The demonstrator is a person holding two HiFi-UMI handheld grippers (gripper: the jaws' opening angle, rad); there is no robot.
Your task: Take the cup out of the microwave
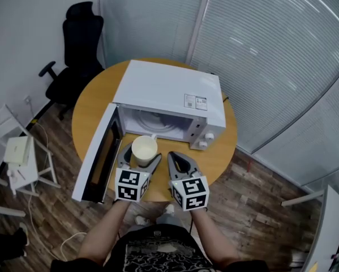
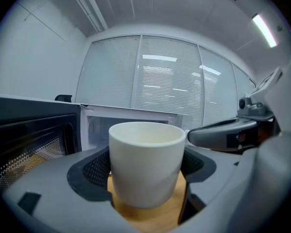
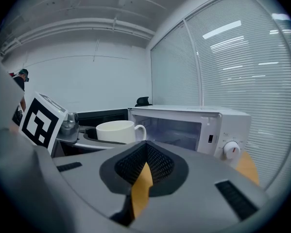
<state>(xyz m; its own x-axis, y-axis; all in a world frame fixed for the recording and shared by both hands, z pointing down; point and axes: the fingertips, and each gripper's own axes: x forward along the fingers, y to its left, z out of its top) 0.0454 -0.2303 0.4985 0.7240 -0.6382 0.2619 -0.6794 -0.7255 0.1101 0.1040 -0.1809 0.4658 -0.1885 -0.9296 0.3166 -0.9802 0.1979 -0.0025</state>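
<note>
A cream cup (image 1: 145,150) with a handle sits between the jaws of my left gripper (image 1: 141,155), just outside the open cavity of the white microwave (image 1: 169,89). In the left gripper view both pads (image 2: 94,169) press the sides of the cup (image 2: 146,164), with the wooden tabletop showing beneath it. My right gripper (image 1: 178,159) hovers beside it on the right, its jaws together and empty. In the right gripper view the right gripper (image 3: 145,148) has the cup (image 3: 117,131) to its left and the microwave (image 3: 184,127) ahead.
The microwave door (image 1: 98,154) hangs open to the left of the cup. Two knobs (image 1: 206,140) are on the microwave's right front. The round wooden table (image 1: 93,101) stands near window blinds. A black office chair (image 1: 78,44) and a small white stand (image 1: 19,152) are at the left.
</note>
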